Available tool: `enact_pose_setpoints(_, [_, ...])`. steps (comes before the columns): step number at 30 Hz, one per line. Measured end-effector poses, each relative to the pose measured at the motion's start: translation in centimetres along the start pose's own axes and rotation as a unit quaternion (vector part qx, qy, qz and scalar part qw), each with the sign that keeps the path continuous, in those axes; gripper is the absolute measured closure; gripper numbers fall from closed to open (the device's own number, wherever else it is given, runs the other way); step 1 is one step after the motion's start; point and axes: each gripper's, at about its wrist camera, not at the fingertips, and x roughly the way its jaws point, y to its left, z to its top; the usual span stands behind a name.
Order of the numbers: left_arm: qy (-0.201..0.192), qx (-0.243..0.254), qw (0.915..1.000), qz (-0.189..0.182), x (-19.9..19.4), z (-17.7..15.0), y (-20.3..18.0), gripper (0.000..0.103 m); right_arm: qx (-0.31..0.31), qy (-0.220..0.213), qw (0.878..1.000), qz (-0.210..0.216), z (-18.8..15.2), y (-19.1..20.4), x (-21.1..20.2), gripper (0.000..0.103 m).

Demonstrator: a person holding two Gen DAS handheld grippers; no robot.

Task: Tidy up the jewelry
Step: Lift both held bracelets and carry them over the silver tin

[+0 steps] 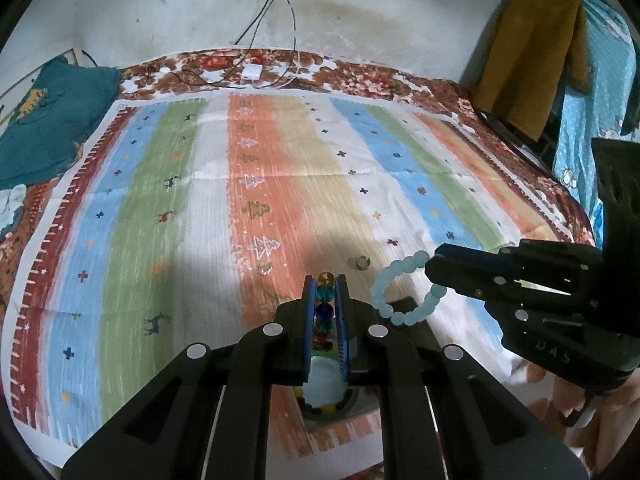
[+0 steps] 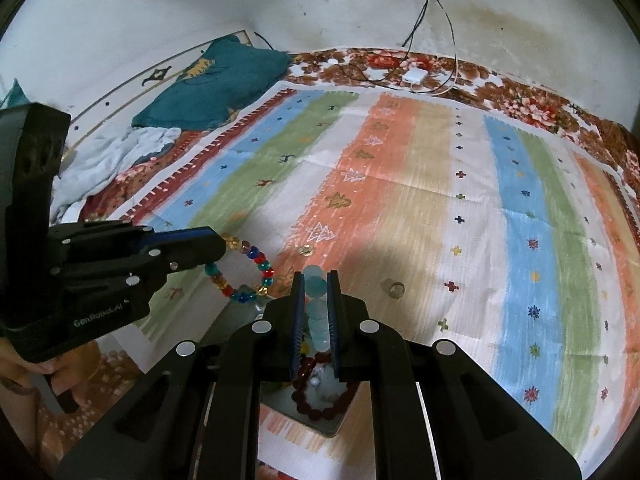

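My left gripper (image 1: 325, 280) is shut on a bracelet of multicoloured glass beads (image 1: 325, 308), whose loop hangs below the fingers. From the right wrist view, the left gripper (image 2: 222, 246) holds that bracelet (image 2: 266, 272) out to the side. My right gripper (image 2: 316, 276) is shut on a bracelet of pale blue beads (image 2: 318, 308). It shows in the left wrist view as the right gripper (image 1: 430, 268) with the blue bracelet (image 1: 380, 284) dangling from its tip. A dark red bead bracelet (image 2: 304, 376) lies in a dark box (image 2: 236, 320) beneath both grippers.
Two small rings (image 1: 264, 267) (image 1: 362, 262) lie on the striped cloth (image 1: 280, 160) just beyond the grippers. A white charger with cables (image 1: 251, 72) sits by the far wall. A teal pillow (image 1: 48, 120) and crumpled cloth are at the left. A hand (image 2: 24, 368) grips the left tool.
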Motion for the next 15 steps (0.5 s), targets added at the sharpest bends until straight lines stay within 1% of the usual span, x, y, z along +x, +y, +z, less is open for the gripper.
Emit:
enact_pose_setpoints(10, [0.018,0.005,0.9998,-0.004,0.1,-1.7,-0.7,0.094,0.002,0.010,1.000,0.002,-1.6,0.2,-0.2,0.091])
enact_pose_setpoints(13, [0.038,0.004,0.9992,-0.014,0.6,-1.8,-0.9,0.093,0.006,0.012,1.000,0.010,-1.9,0.2,-0.3,0.091])
enact_pose_setpoints(15, [0.044,-0.002,0.9990,-0.008,1.0,-1.9,-0.8,0.093,0.013,0.013,1.000,0.015,-1.9,-0.1,-0.3,0.091])
